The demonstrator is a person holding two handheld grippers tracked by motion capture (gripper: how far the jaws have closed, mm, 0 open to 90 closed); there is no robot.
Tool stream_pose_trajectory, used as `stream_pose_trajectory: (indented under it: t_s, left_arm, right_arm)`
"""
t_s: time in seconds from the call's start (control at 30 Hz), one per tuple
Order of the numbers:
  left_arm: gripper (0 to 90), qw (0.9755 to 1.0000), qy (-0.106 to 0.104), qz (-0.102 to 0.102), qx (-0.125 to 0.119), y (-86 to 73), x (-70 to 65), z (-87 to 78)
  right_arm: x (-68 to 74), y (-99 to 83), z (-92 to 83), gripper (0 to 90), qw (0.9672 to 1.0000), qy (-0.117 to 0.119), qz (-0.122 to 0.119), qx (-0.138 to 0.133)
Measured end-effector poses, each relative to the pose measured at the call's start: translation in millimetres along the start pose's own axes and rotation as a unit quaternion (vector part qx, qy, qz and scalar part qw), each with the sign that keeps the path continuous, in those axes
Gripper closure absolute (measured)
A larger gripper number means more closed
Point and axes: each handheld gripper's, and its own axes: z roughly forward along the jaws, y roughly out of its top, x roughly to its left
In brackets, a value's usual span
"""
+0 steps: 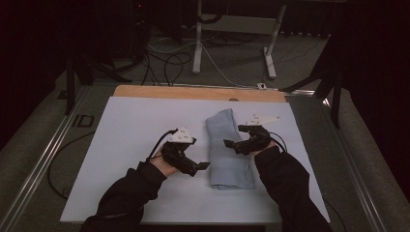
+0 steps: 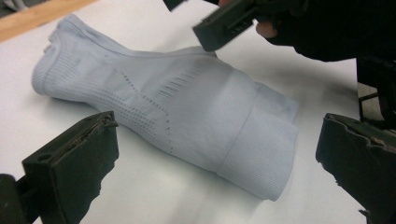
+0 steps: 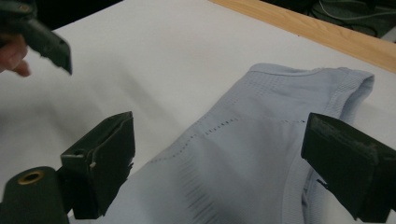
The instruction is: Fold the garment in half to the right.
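A folded light blue sock (image 1: pixel 228 150) lies flat on the white sheet (image 1: pixel 135 125) that covers your counter (image 1: pixel 193 92). It has rows of tiny holes and a ribbed band at one end. It looks soft and a bit puffy. Your left gripper (image 1: pixel 203 166) is just beside the sock, on its left. Its jaws are wide apart and hold nothing. Your right gripper (image 1: pixel 233 136) hangs over the sock near its right edge. Its jaws are apart too, with nothing pinched between them.
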Motion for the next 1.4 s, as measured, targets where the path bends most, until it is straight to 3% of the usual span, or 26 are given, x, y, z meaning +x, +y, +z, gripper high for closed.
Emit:
stream_pose_trajectory:
  t_s: [0.2, 0.37, 0.7, 0.9, 1.4]
  left_arm:
    - [0.0, 0.9997, 0.019, 0.009, -0.011, -6.1, 2.3, -12.5]
    - [0.0, 0.9995, 0.03, 0.005, 0.001, -16.0, 7.5, -25.1]
    - [0.0, 0.9992, 0.04, 0.003, 0.004, -35.5, 10.7, -50.0]
    - [0.0, 0.9984, 0.056, -0.008, 0.0, -49.7, 14.9, -68.8]
    - [0.0, 0.9952, 0.089, -0.039, -0.005, -94.6, 22.4, -100.4]
  right_arm:
    - [4.6, -3.1, -5.6, 9.7, 0.9999, 0.005, -0.003, -0.009]
    - [8.6, -6.7, -13.7, 9.7, 0.9998, 0.005, -0.01, -0.015]
    - [11.0, -27.3, -27.5, 9.7, 0.9999, -0.004, 0.0, -0.016]
    - [10.4, -38.5, -34.1, 9.6, 0.9998, -0.013, -0.001, -0.012]
    - [7.9, -71.7, -53.8, 9.7, 0.9989, -0.029, 0.029, -0.022]
